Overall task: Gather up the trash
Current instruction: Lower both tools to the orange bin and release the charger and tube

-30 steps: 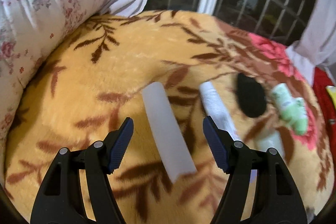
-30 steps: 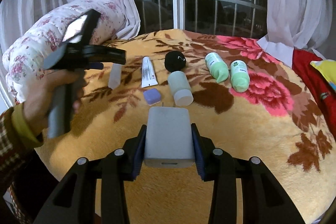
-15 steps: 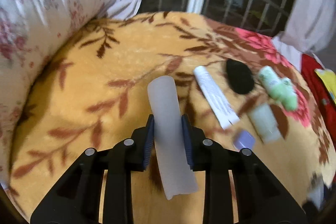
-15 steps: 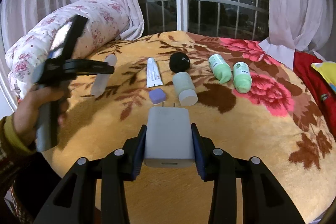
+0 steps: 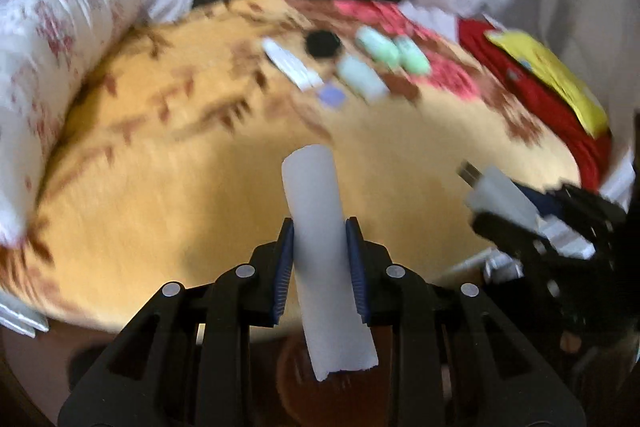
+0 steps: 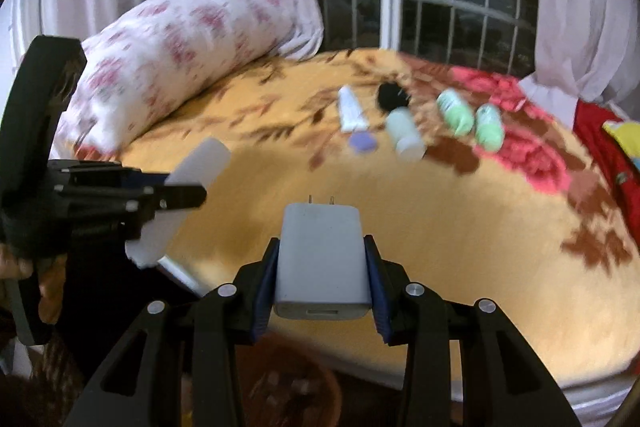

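My left gripper [image 5: 320, 259] is shut on a white squeezed tube [image 5: 320, 247] and holds it in the air past the near edge of the bed. It also shows in the right wrist view [image 6: 188, 179]. My right gripper [image 6: 322, 275] is shut on a white wall charger [image 6: 322, 259], prongs forward, also past the bed edge. The charger shows at the right of the left wrist view [image 5: 500, 195]. On the blanket lie a white tube [image 6: 350, 109], a black round thing [image 6: 394, 95], a pale bottle [image 6: 406, 135], a purple pad [image 6: 362, 143] and two green bottles [image 6: 472, 121].
A brown woven basket [image 6: 288, 387] sits on the floor below both grippers, also seen in the left wrist view [image 5: 296, 379]. A floral pillow [image 6: 168, 55] lies at the left of the orange blanket [image 6: 460, 227]. Red and yellow cloth [image 5: 560, 87] lies at the right.
Both grippers have pulled back from the bed toward its near edge. The left gripper closed on the white tube a second ago and has lifted it off the blanket.
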Motion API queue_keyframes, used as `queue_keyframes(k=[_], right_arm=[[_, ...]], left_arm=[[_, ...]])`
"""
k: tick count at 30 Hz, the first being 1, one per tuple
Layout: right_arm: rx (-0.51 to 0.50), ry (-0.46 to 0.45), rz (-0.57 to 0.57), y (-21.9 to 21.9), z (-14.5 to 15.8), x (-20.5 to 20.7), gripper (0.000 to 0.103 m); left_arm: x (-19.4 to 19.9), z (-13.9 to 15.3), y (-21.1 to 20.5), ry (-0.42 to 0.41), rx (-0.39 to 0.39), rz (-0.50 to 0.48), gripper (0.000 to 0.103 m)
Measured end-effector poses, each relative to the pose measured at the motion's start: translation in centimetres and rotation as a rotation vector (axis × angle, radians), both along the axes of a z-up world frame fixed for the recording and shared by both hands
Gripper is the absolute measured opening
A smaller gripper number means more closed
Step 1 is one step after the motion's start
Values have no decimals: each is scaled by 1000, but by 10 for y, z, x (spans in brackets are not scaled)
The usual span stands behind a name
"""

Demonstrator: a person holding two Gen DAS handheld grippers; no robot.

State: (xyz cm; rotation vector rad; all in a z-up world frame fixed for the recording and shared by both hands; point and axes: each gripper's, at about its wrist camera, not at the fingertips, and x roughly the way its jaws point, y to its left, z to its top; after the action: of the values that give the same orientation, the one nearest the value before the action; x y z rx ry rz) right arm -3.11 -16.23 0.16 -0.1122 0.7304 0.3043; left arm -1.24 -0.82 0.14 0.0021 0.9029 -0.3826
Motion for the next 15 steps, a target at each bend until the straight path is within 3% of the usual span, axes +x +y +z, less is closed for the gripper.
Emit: queue_keyframes(k=[5,9,15], right_arm=[[20,188,56,12,-51,-34,40],[47,336,41,13,-98,-49,40],[3,419,25,16,-129,-58,40]], left_arm=[[-37,-52,-9,178,9,-93,25],[-49,-89,-10,284,44,-110,26],[-57,-124,-15,396,67,-136,30]])
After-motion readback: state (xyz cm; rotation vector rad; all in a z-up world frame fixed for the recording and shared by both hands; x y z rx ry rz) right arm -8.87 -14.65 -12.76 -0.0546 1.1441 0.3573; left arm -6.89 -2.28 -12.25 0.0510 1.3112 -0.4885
